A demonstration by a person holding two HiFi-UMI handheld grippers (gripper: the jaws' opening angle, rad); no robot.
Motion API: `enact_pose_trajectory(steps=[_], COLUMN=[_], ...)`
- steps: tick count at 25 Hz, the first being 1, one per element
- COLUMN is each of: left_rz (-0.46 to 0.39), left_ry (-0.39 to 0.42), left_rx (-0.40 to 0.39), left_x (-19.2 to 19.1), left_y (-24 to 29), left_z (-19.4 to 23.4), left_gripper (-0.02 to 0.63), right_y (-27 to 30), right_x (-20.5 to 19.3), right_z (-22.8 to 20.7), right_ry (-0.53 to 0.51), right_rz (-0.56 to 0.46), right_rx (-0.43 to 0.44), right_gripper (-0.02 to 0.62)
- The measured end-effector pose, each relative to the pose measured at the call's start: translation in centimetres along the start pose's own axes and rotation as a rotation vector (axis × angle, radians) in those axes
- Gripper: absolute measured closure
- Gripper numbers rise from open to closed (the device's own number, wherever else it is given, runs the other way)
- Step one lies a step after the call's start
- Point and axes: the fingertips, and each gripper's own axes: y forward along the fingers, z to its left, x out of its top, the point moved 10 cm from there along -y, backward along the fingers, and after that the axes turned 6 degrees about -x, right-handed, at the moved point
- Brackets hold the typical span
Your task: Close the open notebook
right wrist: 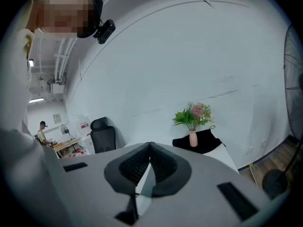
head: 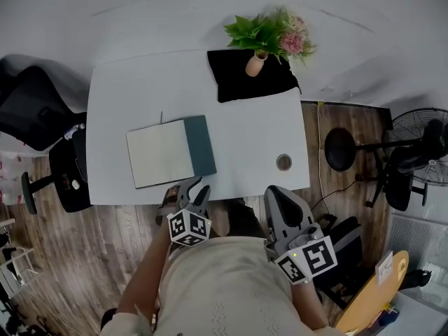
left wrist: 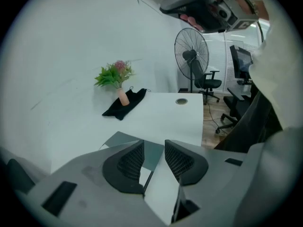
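Note:
The notebook [head: 159, 152] lies open on the white table [head: 245, 135], its cream page facing up and its teal cover [head: 200, 144] spread out to the right. My left gripper [head: 193, 187] hovers just off the table's front edge, in front of the notebook, open with nothing between its jaws. In the left gripper view the teal cover [left wrist: 122, 139] and the pale page [left wrist: 163, 188] show past the left gripper [left wrist: 154, 148]. My right gripper [head: 278, 193] is off the front edge further right, shut and empty; in its own view the right gripper [right wrist: 150, 148] has its pads touching.
At the table's far side a black cloth [head: 248, 79] carries a pink vase of flowers [head: 256, 63]. A round cable grommet [head: 283, 162] sits near the front right corner. A black office chair [head: 42, 117] stands at the left, a floor fan [head: 420, 145] at the right.

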Motion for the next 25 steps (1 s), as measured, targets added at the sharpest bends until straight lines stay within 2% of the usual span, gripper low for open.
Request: enact_pose_trajectory(steps=[10,25], left_rz=[0.205,0.379], left_ry=[0.113,0.237], left_rx=[-0.001,-0.022], left_x=[-1.8,-2.9], left_y=[4.7,7.6], left_z=[-0.4,0.0], left_gripper=[0.464,0.462], right_y=[-0.7,-1.7], right_x=[-0.2,-1.2], right_z=[-2.5,-5.2], right_ry=[-0.006,0.054], right_rz=[0.042,0.052], right_rx=[-0.014,-0.083], right_gripper=[0.594,0.594])
